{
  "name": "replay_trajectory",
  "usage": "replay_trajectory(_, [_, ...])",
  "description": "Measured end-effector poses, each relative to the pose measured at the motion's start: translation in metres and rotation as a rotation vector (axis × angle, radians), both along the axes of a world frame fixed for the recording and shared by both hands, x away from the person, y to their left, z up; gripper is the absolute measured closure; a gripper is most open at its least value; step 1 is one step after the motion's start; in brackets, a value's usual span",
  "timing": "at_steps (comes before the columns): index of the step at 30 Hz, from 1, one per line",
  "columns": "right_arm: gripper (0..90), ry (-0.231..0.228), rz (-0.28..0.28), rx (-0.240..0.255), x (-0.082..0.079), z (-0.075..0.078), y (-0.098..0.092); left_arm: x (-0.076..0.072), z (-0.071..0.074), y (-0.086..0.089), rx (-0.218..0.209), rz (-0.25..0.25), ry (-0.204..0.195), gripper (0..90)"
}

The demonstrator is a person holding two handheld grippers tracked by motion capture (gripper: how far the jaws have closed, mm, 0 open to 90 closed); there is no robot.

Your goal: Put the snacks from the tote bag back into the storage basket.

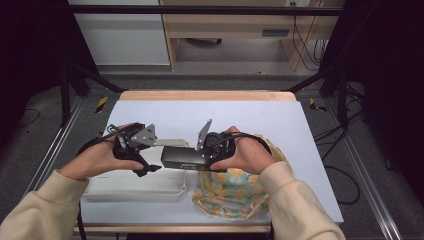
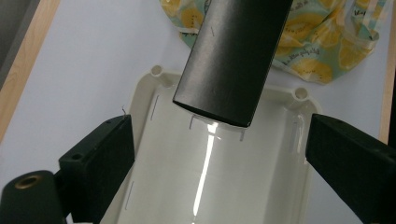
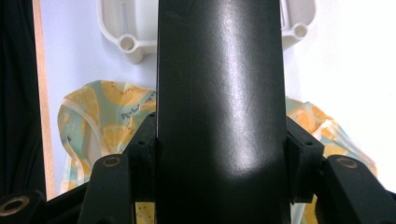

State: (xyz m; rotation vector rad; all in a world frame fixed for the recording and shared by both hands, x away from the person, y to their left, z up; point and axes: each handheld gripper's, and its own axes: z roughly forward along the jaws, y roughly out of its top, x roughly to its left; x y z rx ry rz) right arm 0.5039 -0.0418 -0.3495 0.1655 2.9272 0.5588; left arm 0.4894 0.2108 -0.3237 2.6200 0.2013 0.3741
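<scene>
A long black box (image 1: pixel 182 157) hangs level over the table, its right end clamped between the jaws of my right gripper (image 1: pixel 206 154). In the right gripper view the black box (image 3: pixel 219 93) runs straight up the middle, and the right gripper (image 3: pixel 219 154) presses on both its sides. My left gripper (image 1: pixel 152 157) sits at the box's left end. In the left gripper view its jaws stand wide apart around open space (image 2: pixel 222 135), and the box's end (image 2: pixel 231 60) hovers beyond them without touching. Below lies a white plastic tray (image 2: pixel 159 154).
The white tray (image 1: pixel 135 189) rests at the table's front left. A lemon-print cloth bag (image 1: pixel 230 192) lies crumpled at the front right, under my right hand. The table's wooden front edge (image 1: pixel 175 229) is close behind both.
</scene>
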Motion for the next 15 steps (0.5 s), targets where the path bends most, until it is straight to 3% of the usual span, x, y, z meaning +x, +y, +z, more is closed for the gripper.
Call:
replay_trajectory(5, [43.1, -0.003, 0.009, -0.002, -0.001, 0.003, 0.006, 0.001, 0.002, -0.004, 0.059, -0.021, 0.010, 8.5])
replay_trajectory(8, [43.1, 0.001, 0.026, 0.005, -0.003, 0.003, 0.010, -0.002, 0.004, -0.009, 0.036, -0.030, 0.028, 9.0])
replay_trajectory(10, [43.1, -0.001, 0.036, 0.006, -0.003, 0.002, 0.012, -0.003, 0.005, -0.013, 0.046, -0.046, 0.025, 9.7])
replay_trajectory(15, [43.1, 0.012, 0.040, 0.015, -0.003, 0.004, 0.015, 0.005, -0.002, -0.023, 0.106, -0.078, 0.049, 10.2])
